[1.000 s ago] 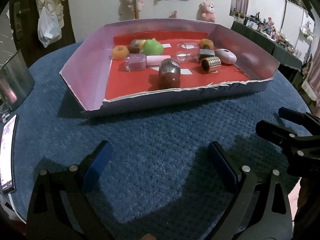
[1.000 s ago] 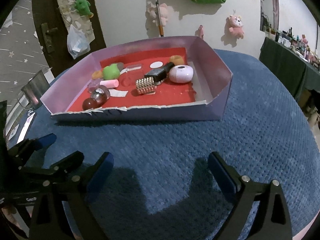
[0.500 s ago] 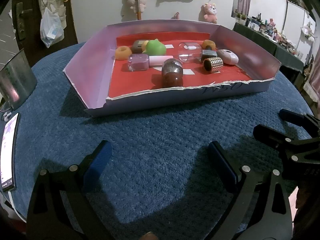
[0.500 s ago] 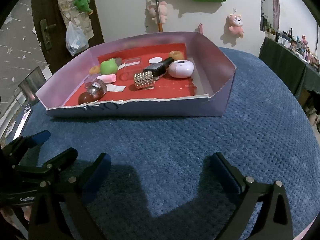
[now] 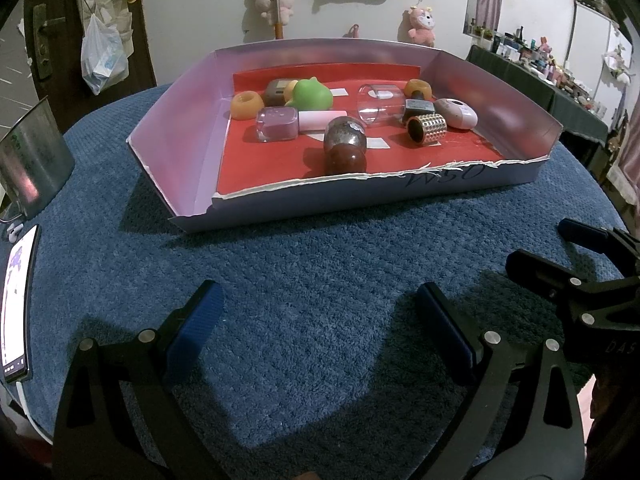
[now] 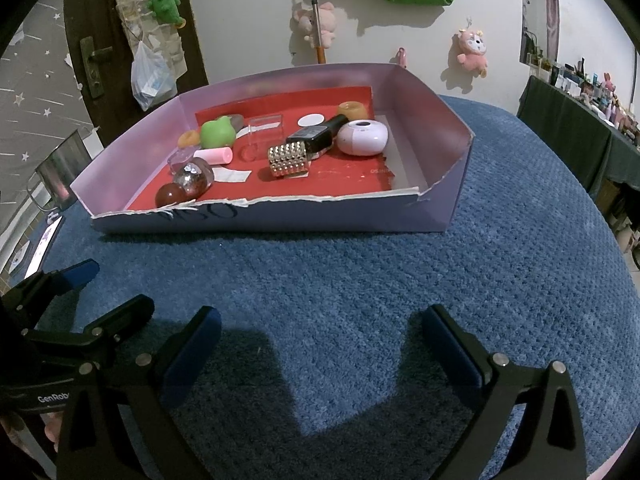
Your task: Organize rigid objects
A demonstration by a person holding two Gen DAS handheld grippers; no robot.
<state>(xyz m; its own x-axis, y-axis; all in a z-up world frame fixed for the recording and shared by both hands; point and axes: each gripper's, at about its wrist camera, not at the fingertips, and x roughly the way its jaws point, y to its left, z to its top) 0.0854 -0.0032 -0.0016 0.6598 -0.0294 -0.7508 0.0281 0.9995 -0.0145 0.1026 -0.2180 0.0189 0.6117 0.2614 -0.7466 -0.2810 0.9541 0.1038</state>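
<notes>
Left gripper (image 5: 318, 326): your fingers spread, holding nothing.
Right gripper (image 6: 320, 344): likewise spread, empty.
Tray (image 5: 360, 204): well beyond both fingertips, objects inside.

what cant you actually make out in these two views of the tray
- Grey-brown object, left wrist view: partly hidden by the green toy; what it is stays unclear.
- Handwriting on the tray's torn front wall: too distorted to read surely in either view.
- Phone, left wrist view: cut off by the edge, screen blurred.
- Clear cup, right wrist view: outline nearly lost against the red floor.
</notes>
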